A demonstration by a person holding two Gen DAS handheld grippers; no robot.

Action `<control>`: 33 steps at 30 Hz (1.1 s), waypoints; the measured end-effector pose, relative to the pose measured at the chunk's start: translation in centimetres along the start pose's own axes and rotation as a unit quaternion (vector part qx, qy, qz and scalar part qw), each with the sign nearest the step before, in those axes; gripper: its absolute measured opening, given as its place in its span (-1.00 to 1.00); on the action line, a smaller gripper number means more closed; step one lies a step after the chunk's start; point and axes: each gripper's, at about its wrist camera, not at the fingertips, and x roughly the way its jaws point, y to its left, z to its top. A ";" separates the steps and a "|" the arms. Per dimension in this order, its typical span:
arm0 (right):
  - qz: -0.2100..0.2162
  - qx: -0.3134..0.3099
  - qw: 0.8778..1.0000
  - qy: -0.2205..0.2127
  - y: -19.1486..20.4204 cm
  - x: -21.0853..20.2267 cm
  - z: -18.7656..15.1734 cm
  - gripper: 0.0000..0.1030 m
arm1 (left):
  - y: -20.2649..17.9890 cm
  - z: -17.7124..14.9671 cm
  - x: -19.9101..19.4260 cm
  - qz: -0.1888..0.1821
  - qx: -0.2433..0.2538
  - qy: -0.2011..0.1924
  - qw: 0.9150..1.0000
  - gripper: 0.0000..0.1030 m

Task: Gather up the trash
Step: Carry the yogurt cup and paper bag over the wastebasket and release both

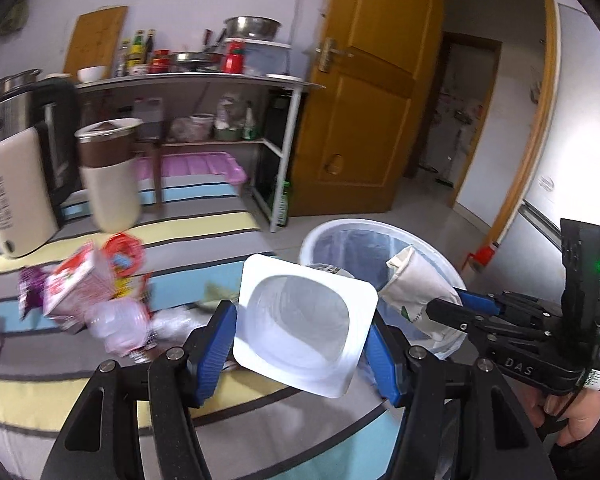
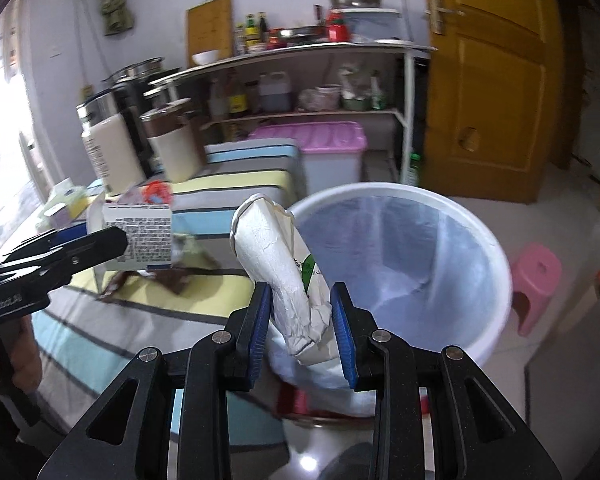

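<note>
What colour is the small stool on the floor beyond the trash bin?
Pink. The stool shows best in the right wrist view, just right of the trash bin.

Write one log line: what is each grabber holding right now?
left gripper: shut on white plastic cup | right gripper: shut on crumpled paper cup | white bin: beside both

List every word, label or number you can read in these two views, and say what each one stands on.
"DAS": on the black body of the right gripper, seen from the left wrist.
"ch", next to a green mark: on the crumpled white paper cup held in the right gripper.
Black print block on the white square plastic cup in the left gripper: too small to read.
Print on the cream kettle: blurred.
</note>
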 end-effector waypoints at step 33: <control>-0.054 0.052 0.997 0.025 -5.7 1.5 -0.4 -0.19 | -4.3 1.6 8.4 -0.059 0.022 0.062 0.996 0.22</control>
